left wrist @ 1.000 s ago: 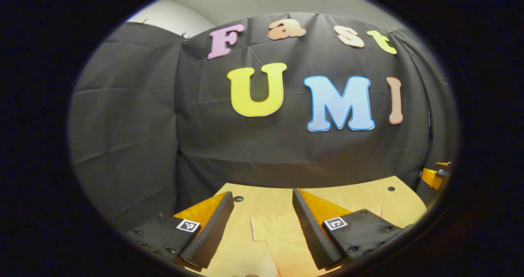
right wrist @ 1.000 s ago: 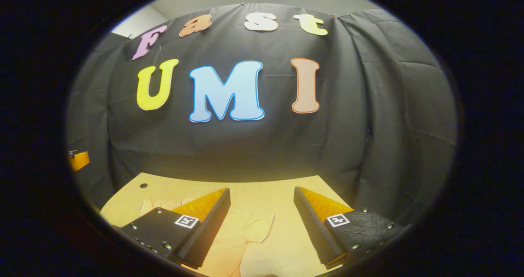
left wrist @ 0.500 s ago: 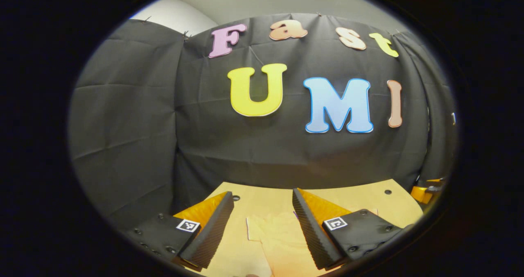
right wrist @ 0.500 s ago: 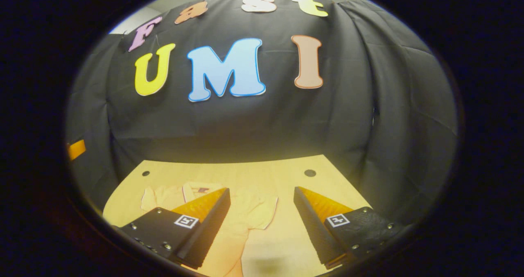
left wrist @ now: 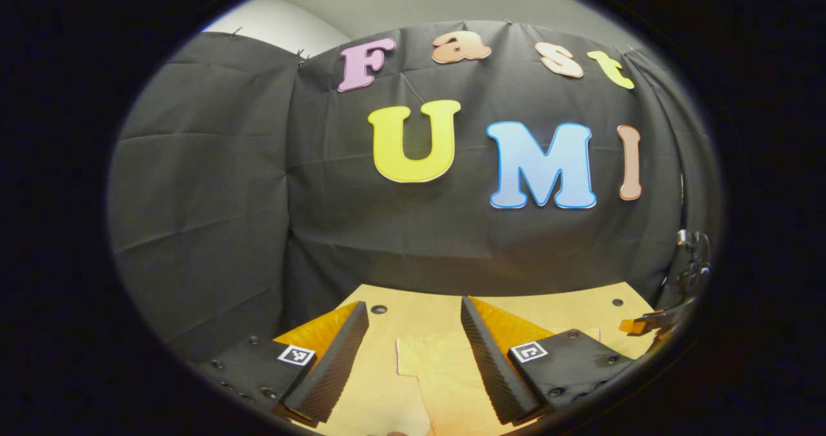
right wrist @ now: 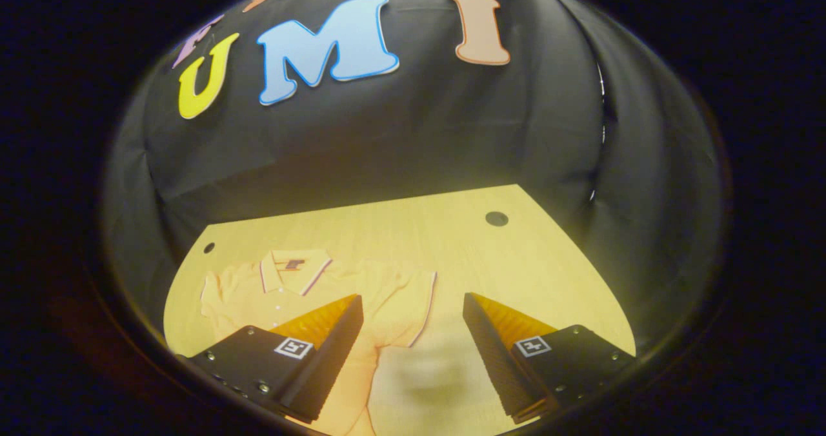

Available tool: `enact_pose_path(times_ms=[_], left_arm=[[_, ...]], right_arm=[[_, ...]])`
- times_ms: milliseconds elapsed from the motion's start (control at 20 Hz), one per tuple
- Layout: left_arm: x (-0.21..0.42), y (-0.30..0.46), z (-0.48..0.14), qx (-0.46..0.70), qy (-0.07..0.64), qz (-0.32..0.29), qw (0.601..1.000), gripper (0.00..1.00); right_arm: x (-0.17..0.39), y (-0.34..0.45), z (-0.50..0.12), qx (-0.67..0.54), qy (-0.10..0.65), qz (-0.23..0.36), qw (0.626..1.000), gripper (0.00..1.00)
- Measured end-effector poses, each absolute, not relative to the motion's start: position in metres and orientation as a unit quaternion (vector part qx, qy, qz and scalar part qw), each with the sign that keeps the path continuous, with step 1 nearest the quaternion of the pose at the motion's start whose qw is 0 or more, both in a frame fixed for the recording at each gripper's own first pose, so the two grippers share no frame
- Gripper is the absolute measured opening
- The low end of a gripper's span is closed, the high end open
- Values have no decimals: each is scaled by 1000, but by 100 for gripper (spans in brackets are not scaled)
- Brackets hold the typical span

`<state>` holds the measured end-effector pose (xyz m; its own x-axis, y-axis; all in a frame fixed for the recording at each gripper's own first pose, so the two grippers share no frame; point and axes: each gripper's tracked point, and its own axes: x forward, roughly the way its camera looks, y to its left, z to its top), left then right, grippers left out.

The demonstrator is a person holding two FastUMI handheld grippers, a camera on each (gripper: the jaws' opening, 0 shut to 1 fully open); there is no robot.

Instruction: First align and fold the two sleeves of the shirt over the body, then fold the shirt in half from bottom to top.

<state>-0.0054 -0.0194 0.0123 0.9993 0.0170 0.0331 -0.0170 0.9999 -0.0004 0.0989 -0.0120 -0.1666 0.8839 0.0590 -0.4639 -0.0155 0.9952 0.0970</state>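
Observation:
A pale yellow polo shirt (right wrist: 290, 291) lies flat on the wooden table (right wrist: 452, 242), collar toward the back wall, both short sleeves spread out. In the right gripper view its right sleeve (right wrist: 410, 307) lies between the fingers of my right gripper (right wrist: 413, 349), which is open and hovers above it. My left gripper (left wrist: 413, 352) is open too, held over the shirt's left sleeve (left wrist: 429, 358). At the far right edge of the left gripper view I see part of the other gripper (left wrist: 652, 323). The lower body of the shirt is hidden behind the fingers.
Black cloth walls close the table on the back and both sides. Small round holes (right wrist: 496, 218) mark the tabletop near its far corners. Bare wood stretches to the right of the shirt in the right gripper view.
My right gripper has tilted downward, so the table and the shirt's collar and sleeves have come into view. My left gripper has barely moved; the other gripper has dropped lower at its right edge.

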Motion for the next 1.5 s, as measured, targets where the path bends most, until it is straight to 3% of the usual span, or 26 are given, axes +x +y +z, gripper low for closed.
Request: enact_pose_path(times_ms=[500,600,850,950,1050,1100,1150,1200,1300,1350,1500], left_arm=[[1,2,-6,-1,16,55,998,95],[3,-1,-6,0,20,58,998,94],[7,-10,-7,4,26,56,998,95],[9,-16,-6,7,26,53,998,95],[11,-19,-4,8,26,50,998,94],[12,-20,-5,9,27,49,998,94],[12,-21,-7,9,28,48,998,94],[13,-23,-7,9,29,47,998,95],[15,-25,-9,8,31,44,999,95],[16,-25,-9,9,32,43,999,95],[16,-25,-12,8,34,42,999,94]], right_arm=[[142,-8,-270,26,353,15,935,94],[145,-5,-279,21,362,16,932,87],[147,0,-294,20,381,19,924,82],[152,1,-297,18,377,20,926,64],[150,10,-295,28,378,34,925,60],[152,13,-295,32,381,36,923,31],[152,12,-297,33,381,34,924,24],[152,13,-296,35,383,36,922,19],[152,15,-294,46,384,44,921,20],[151,14,-295,50,387,47,920,0],[155,10,-291,46,379,40,923,0]])
